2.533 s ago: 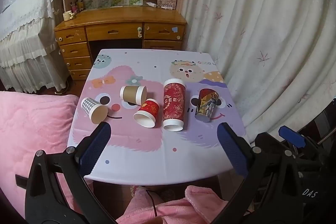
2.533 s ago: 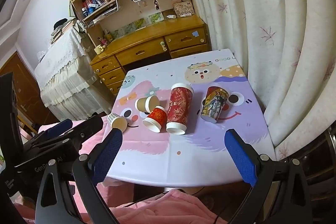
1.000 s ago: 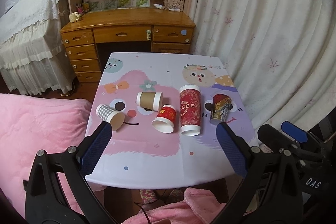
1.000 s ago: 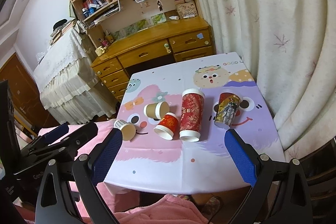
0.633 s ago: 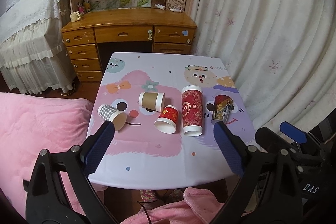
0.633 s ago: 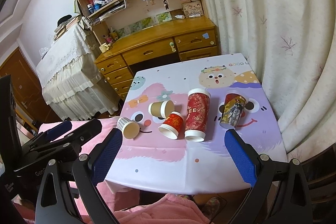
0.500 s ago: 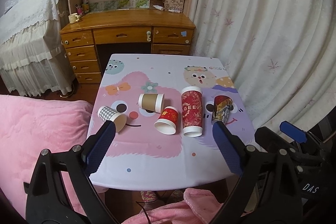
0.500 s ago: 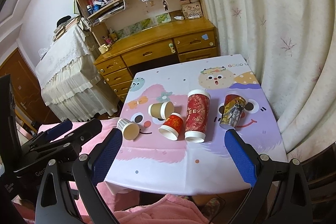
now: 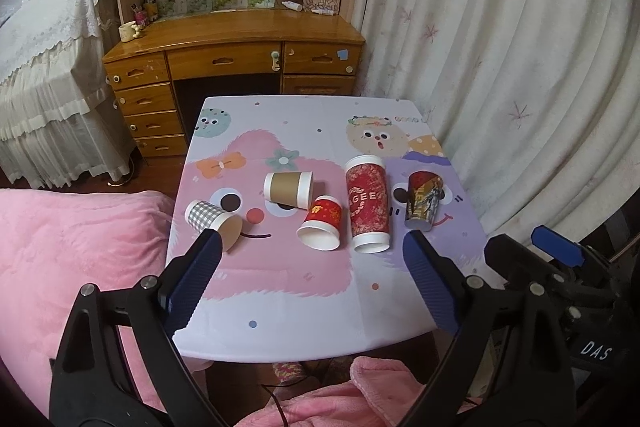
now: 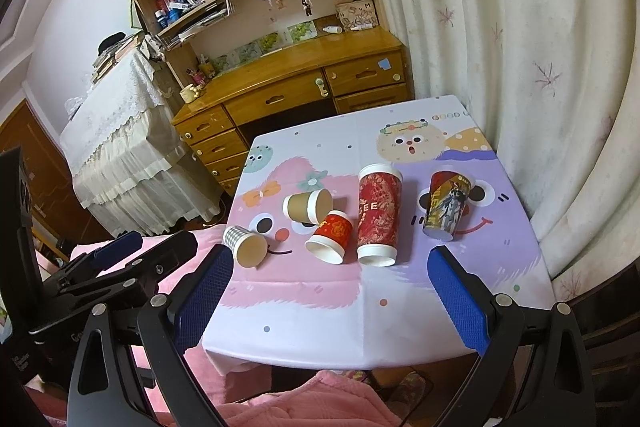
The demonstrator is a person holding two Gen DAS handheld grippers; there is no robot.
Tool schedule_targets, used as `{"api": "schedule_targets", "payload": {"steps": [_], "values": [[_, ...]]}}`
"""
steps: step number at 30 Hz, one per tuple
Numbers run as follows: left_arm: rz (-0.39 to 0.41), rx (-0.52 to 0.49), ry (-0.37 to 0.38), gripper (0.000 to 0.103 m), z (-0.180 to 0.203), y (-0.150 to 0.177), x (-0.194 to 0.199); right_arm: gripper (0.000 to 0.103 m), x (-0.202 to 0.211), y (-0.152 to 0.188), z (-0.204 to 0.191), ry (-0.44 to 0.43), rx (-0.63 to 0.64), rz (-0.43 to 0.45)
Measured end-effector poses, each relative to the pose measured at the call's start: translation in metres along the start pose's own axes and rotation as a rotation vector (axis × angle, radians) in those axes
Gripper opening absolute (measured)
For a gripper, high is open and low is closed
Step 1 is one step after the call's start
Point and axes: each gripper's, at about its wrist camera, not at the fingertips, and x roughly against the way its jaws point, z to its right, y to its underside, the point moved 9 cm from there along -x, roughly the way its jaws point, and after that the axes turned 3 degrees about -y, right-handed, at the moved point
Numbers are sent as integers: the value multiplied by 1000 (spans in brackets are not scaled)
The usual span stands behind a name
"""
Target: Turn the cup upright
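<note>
Left hand-held gripper (image 9: pixel 312 277) and right hand-held gripper (image 10: pixel 330 289), jaws wide apart.

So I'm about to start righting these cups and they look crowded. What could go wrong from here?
The small red paper cup lies close beside the tall red cup, so open fingers might knock one and roll it. The grey checked cup lies near the table's left edge and could roll off. Both grippers, left and right, hover short of the table.

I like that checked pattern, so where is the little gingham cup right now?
In both views the gingham cup lies on its side near the table's left edge, left of the brown cup, mouth facing the grippers.
</note>
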Motion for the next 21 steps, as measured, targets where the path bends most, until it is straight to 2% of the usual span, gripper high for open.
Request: {"api": "schedule_targets", "payload": {"steps": [9, 17, 21], "values": [[-10, -12, 44, 91, -10, 0, -10, 99, -10, 0, -13, 16, -29, -8], [-111, 3, 107, 90, 1, 11, -43, 99, -15, 6, -1, 71, -46, -25], [-179, -16, 157, 79, 22, 18, -68, 99, -27, 14, 19, 122, -73, -61]]}}
